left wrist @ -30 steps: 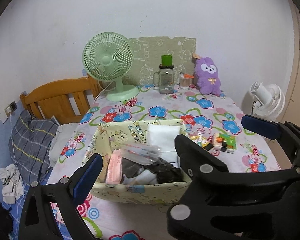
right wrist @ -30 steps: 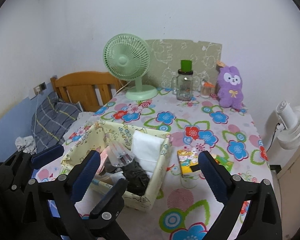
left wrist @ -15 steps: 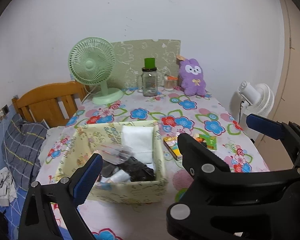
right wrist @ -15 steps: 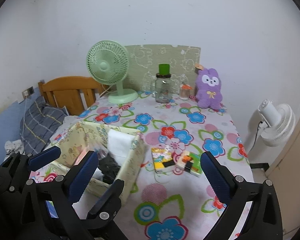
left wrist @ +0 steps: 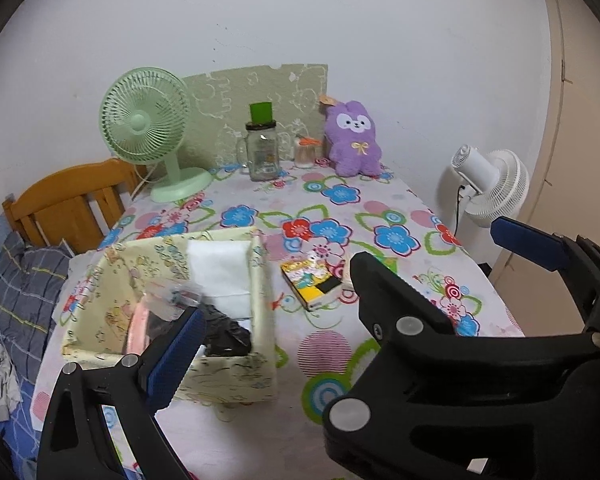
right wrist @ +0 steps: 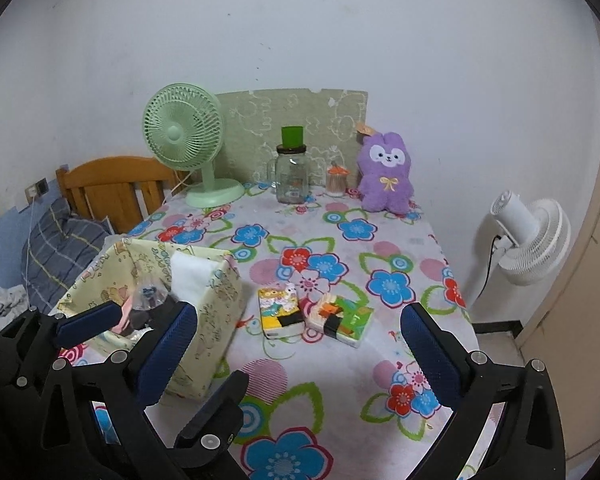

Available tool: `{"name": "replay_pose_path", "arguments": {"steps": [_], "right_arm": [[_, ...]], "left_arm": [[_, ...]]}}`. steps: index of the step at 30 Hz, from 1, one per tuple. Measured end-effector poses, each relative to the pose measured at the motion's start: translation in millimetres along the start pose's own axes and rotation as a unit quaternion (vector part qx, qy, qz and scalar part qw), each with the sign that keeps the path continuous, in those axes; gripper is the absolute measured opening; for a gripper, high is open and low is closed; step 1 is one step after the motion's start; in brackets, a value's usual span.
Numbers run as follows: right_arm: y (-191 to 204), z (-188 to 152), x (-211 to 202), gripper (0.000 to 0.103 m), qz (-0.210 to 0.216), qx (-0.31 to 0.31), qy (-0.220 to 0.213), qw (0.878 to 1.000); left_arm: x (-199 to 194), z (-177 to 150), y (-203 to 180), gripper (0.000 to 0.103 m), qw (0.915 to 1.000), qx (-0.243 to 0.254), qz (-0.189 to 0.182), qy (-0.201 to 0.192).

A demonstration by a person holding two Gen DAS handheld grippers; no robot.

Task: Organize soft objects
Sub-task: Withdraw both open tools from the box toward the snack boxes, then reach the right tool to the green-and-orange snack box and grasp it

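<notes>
Covering most of both views, the worktop [right wrist: 400, 248] wears a white cloth printed with bright flowers, and everything the task concerns sits on it. Next in size is the pale yellow fabric storage box with cartoon print [right wrist: 216, 300], standing at the near left of the worktop; it already holds a folded white cloth [left wrist: 220, 272], a crumpled black item [left wrist: 224, 334], something pink and a clear plastic bag. A mint-green desk fan [right wrist: 184, 136] and a purple plush rabbit [right wrist: 386, 172] stand at the far edge against the wall, the rabbit upright and facing the cameras.

Two soft tissue packs lie just right of the box: a yellow cartoon-printed tissue pack [right wrist: 280, 312] and a green and orange tissue pack [right wrist: 340, 316], close beside each other. The yellow pack's long axis runs roughly from the near edge toward the far wall; the green one is skewed, its long axis slanting toward the near right.

The left hand-held gripper [left wrist: 340, 300] and the right hand-held gripper [right wrist: 300, 344] both hover above the near edge with their fingers spread wide and nothing between them.

The step in hand looks like an approach to the loose packs. The next move probably calls for the right hand-held gripper to descend over the yellow pack, fingers closing across its short sides, then carry it into the box.
</notes>
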State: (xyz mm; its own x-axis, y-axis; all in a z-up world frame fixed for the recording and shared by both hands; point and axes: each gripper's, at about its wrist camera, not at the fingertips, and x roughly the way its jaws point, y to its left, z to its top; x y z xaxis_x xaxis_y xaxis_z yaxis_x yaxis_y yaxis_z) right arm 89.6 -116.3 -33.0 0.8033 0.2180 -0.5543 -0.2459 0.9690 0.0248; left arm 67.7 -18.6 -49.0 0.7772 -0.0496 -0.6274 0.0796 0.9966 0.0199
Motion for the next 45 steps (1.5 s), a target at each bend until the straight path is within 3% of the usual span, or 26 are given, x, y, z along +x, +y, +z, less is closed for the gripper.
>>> {"name": "replay_pose_path", "arguments": {"steps": [12, 20, 24, 28, 45], "right_arm": [[-36.2, -9.3, 21.1, 0.103, -0.003, 0.029, 0.033, 0.999], [-58.8, -13.9, 31.4, 0.103, 0.0, 0.033, 0.025, 0.999], [-70.2, -15.0, 45.3, 0.103, 0.007, 0.036, 0.046, 0.998], [-77.5, -16.8, 56.4, 0.103, -0.005, 0.036, 0.053, 0.998], [-100.8, -19.2, 115.5, 0.103, 0.001, 0.045, 0.083, 0.996]], "left_arm": [[22.2, 2.4, -31.4, 0.096, 0.9999, 0.002, -0.005, 0.011], [40.5, 5.0, -48.6, 0.095, 0.9995, 0.004, -0.013, 0.028], [51.1, 6.2, -55.3, 0.095, 0.9998, -0.003, 0.002, 0.021], [67.9, 7.4, -59.2, 0.09, 0.9991, -0.01, 0.0, 0.04], [128.7, 8.6, -56.4, 0.088, 0.995, -0.046, 0.031, 0.083]]}}
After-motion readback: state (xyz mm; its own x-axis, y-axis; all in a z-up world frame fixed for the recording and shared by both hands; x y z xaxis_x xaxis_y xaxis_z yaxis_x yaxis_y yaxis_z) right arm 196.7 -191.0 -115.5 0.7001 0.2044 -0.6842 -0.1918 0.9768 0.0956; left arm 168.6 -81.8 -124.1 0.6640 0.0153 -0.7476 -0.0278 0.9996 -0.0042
